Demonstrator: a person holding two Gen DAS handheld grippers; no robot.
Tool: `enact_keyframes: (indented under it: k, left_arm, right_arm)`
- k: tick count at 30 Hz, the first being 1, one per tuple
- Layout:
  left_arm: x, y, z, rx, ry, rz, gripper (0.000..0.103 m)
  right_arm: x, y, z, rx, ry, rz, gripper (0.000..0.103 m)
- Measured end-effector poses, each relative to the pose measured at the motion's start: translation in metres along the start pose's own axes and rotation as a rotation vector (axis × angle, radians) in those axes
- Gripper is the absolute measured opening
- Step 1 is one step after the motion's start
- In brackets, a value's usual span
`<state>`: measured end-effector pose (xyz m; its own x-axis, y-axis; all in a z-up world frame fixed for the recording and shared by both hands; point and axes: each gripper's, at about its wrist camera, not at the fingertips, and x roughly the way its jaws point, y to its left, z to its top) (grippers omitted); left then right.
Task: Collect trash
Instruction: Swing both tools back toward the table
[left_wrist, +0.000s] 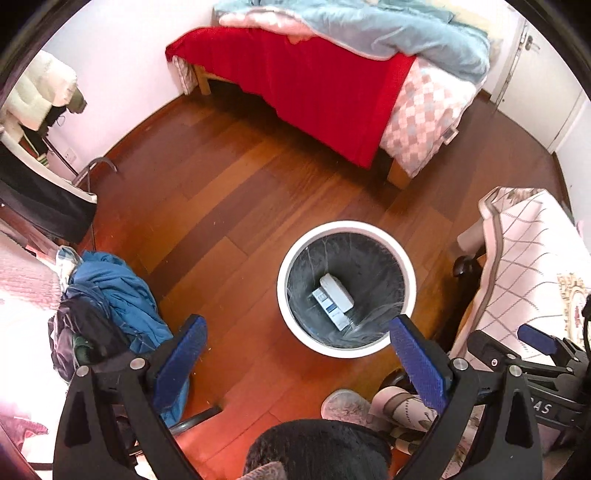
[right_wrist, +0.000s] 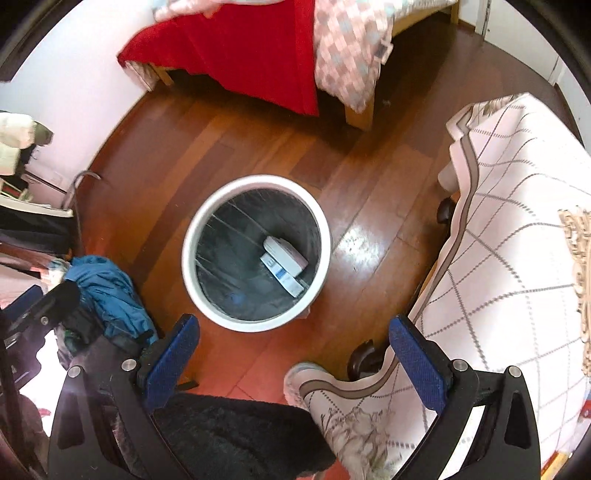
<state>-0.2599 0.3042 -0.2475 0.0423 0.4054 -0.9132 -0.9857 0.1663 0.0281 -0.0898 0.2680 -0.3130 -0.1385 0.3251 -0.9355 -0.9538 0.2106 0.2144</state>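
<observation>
A round white trash bin (left_wrist: 295, 334) with a dark liner stands on the wooden floor; it also shows in the right wrist view (right_wrist: 192, 280). Inside lie a white box (left_wrist: 336, 290) on top of a blue-and-white carton (left_wrist: 330, 312), seen too in the right wrist view as the white box (right_wrist: 284, 253) and the carton (right_wrist: 282, 277). My left gripper (left_wrist: 295, 354) is open and empty, high above the floor near the bin. My right gripper (right_wrist: 295, 354) is open and empty, above the bin's near rim. The right gripper (left_wrist: 539, 341) shows at the left view's right edge.
A bed with a red blanket (left_wrist: 303, 81) stands at the back. A table under a checked cloth (right_wrist: 509, 258) is at the right. A chair piled with blue clothes (left_wrist: 114, 295) is at the left. The person's slippered foot (left_wrist: 345, 404) is near the bin.
</observation>
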Motion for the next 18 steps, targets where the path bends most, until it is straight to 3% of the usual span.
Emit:
enact_keyframes:
  k: [10, 18]
  left_arm:
    - [-0.079, -0.010, -0.019, 0.010, -0.127, -0.006, 0.101]
    - [-0.134, -0.049, -0.041, 0.078, -0.251, 0.000, 0.101]
  right_arm:
    - [-0.098, 0.000, -0.026, -0.010, -0.152, 0.080, 0.103]
    - [-0.173, -0.037, -0.070, 0.084, -0.290, 0.257, 0.103]
